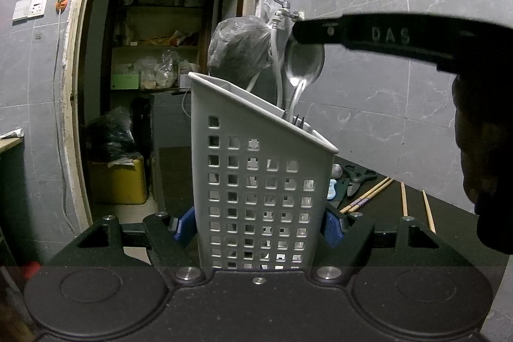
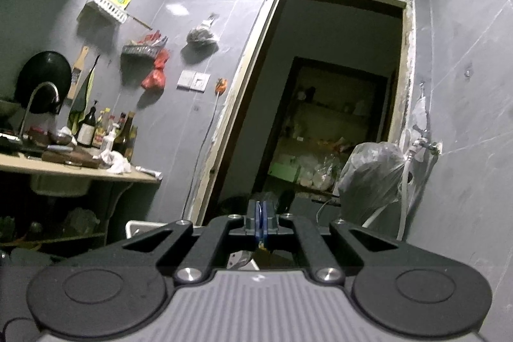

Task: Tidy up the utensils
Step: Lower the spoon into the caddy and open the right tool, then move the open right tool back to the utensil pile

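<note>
A white perforated utensil caddy (image 1: 256,169) stands upright between the blue pads of my left gripper (image 1: 258,225), which is shut on its lower sides. My right gripper (image 1: 299,32) reaches in from the right above the caddy and is shut on the bowl of a steel spoon (image 1: 304,63). The spoon hangs bowl up with its handle inside the caddy. Dark fork tines (image 1: 298,120) poke out beside it. In the right wrist view my right gripper (image 2: 260,220) shows its pads pressed together on a thin metal edge, with part of the spoon (image 2: 242,258) below them and a corner of the caddy (image 2: 134,226) at lower left.
On the dark table right of the caddy lie chopsticks (image 1: 365,197), scissors (image 1: 359,175) and a small blue-handled knife (image 1: 333,189). A bagged bundle (image 1: 240,50) and a wall tap (image 1: 287,13) are behind. A cluttered counter (image 2: 80,172) stands left of an open doorway (image 2: 336,117).
</note>
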`<state>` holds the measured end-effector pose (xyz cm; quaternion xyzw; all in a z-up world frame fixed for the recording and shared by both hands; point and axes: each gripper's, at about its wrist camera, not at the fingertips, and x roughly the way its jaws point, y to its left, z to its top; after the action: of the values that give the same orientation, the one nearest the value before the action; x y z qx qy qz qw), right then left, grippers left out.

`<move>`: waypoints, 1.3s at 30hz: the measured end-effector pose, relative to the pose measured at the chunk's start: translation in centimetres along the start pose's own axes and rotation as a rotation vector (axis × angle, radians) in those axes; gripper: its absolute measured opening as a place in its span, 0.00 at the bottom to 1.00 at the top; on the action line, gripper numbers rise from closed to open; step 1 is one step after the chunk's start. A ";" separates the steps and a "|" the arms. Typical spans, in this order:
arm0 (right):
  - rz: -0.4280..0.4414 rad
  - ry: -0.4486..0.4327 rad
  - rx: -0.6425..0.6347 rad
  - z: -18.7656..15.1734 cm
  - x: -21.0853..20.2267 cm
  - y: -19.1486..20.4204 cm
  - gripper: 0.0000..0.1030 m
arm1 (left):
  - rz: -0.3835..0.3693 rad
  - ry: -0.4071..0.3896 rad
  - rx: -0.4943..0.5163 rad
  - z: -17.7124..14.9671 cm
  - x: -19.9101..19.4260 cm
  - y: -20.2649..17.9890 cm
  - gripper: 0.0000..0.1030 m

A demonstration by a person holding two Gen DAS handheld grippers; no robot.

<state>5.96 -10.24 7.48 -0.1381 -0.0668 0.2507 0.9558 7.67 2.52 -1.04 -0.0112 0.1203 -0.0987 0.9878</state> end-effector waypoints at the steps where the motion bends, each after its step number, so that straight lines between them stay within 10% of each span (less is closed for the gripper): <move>1: 0.004 0.005 -0.003 -0.1 0.0 0.0 0.03 | 0.000 0.000 0.000 0.0 0.0 0.0 0.74; 17: 0.041 0.054 -0.009 -1.2 0.6 0.7 0.05 | -0.001 0.000 -0.001 0.0 0.0 0.0 0.74; 33: -0.070 0.010 0.029 -1.3 -1.1 -2.7 0.96 | -0.002 0.000 -0.001 -0.1 0.0 0.0 0.74; 39: -0.148 0.028 0.051 -1.6 -1.9 -5.6 1.00 | -0.007 0.001 -0.005 0.1 0.0 0.2 0.75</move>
<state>7.20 -16.25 7.50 -0.1117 -0.0571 0.1791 0.9758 7.74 2.70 -1.00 -0.0139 0.1208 -0.1018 0.9873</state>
